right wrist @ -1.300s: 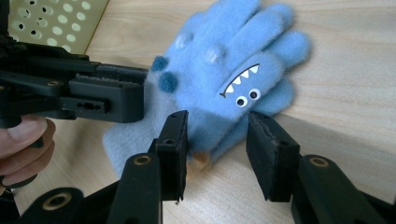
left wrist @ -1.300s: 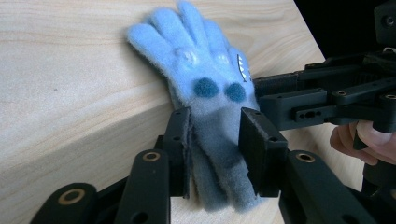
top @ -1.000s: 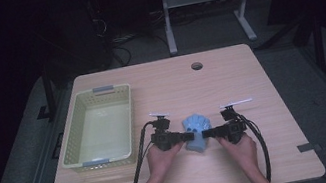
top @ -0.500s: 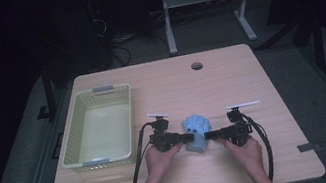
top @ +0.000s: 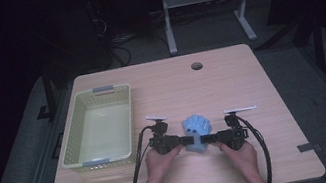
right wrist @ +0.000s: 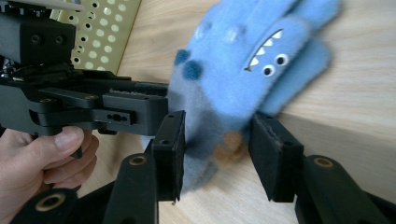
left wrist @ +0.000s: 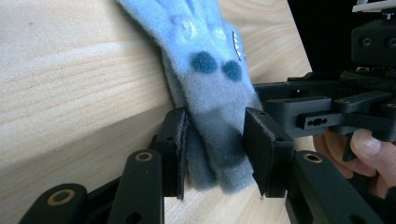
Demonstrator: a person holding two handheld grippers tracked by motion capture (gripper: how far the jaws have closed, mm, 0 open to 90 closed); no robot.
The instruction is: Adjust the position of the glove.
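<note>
Dark floor is lying all around a wooden table [top: 251, 86]. Near the front edge of the table a blue sock [top: 197, 128] is lying, soft and fuzzy. It is wearing a monster face with white teeth and two little eyes, and it has dark blue dots on it.

Two grippers are meeting at the sock's near end. The left gripper [top: 187, 140] is coming in from the left and the right gripper [top: 205, 140] from the right. In the left gripper view the sock is sitting between the two black pads [left wrist: 176, 154]; one pad is touching it and the other is just beside it. These jaws are half open and have just been closing. In the right gripper view the sock is also sitting between the jaws, touching one pad, with a small gap at the other. These jaws are half open too and have just been closing a little.

A person's hands [top: 163, 160] are holding both grippers. A pale green basket [top: 68, 154] is sitting well off to the left.
</note>
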